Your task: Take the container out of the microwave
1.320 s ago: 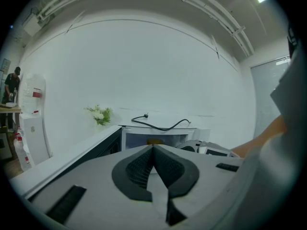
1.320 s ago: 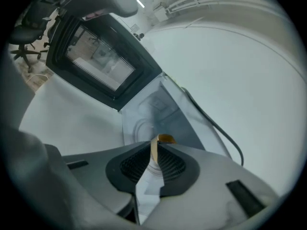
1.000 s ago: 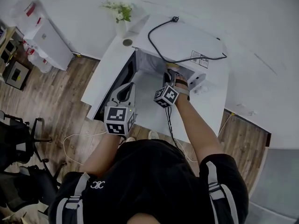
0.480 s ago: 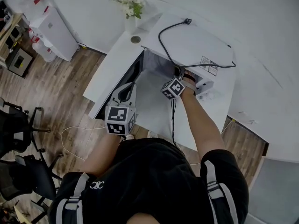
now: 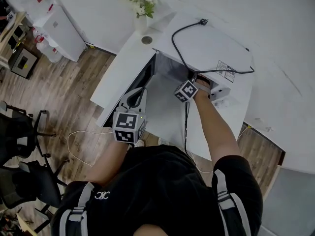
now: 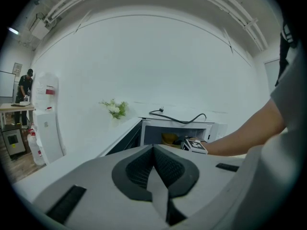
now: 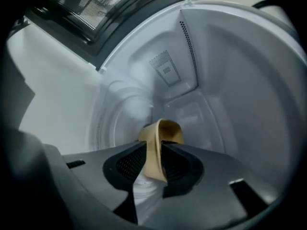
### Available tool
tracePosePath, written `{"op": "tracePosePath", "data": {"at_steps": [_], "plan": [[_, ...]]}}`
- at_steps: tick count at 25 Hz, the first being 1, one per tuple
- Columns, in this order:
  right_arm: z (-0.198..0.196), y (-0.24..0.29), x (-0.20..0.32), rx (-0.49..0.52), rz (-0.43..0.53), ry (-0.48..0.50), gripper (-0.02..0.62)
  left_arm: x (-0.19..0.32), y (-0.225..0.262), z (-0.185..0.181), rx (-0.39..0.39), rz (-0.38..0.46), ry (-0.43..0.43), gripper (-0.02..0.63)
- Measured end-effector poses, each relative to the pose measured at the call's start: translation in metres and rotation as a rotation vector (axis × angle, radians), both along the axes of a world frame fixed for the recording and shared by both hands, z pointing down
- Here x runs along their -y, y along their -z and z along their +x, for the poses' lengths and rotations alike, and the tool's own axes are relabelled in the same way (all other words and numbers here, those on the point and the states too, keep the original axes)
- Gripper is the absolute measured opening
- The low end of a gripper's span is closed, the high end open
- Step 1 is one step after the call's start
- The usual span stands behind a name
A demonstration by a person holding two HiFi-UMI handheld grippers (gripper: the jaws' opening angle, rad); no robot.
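The white microwave (image 5: 211, 48) stands open on a white table (image 5: 120, 68), its dark door (image 5: 140, 77) swung out to the left. A tan container (image 7: 163, 133) sits inside the cavity. My right gripper (image 7: 153, 159) reaches in and is shut on the container's rim, which is pinched between the pads. In the head view only the right gripper's marker cube (image 5: 187, 90) shows at the microwave mouth. My left gripper (image 5: 134, 98) hovers in front of the door, shut with nothing in it. From the left gripper view the container (image 6: 169, 139) shows yellow inside the opening.
A black power cable (image 5: 187, 58) lies across the microwave top. A vase of flowers (image 5: 141, 9) stands at the table's back left corner. A white cabinet (image 5: 56, 26) is at the far left, and black office chairs (image 5: 22, 146) stand on the wooden floor.
My right gripper has moved further into the microwave cavity. The left gripper has stayed in front of the door. The head view has shifted slightly.
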State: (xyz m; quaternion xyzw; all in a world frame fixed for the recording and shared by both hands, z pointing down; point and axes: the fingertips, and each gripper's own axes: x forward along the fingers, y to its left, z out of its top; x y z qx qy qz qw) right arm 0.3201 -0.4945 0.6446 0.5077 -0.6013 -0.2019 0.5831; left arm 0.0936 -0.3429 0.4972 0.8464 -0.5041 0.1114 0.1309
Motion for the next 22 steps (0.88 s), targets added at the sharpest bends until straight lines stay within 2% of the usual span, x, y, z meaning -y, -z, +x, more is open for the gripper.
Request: {"op": "tracePosePath", "data": {"at_steps": [2, 5, 12, 17, 22], "plan": [[0.002, 0.002, 0.003, -0.001, 0.007, -0.014, 0.087, 0.0, -0.001, -0.002, 0.001, -0.003, -0.001, 0.012], [0.005, 0.005, 0.009, 0.013, 0.019, -0.038, 0.095, 0.001, -0.004, -0.003, 0.004, -0.007, -0.007, 0.012], [0.007, -0.003, 0.013, -0.014, -0.058, -0.037, 0.104, 0.001, -0.003, 0.001, 0.002, -0.005, -0.032, 0.012], [0.006, 0.002, 0.013, -0.02, -0.058, -0.035, 0.059, 0.001, 0.001, 0.003, -0.007, 0.003, -0.043, 0.012], [0.002, 0.005, 0.003, 0.017, -0.078, -0.033, 0.057, 0.001, 0.001, 0.009, -0.018, 0.007, -0.059, 0.012]]}}
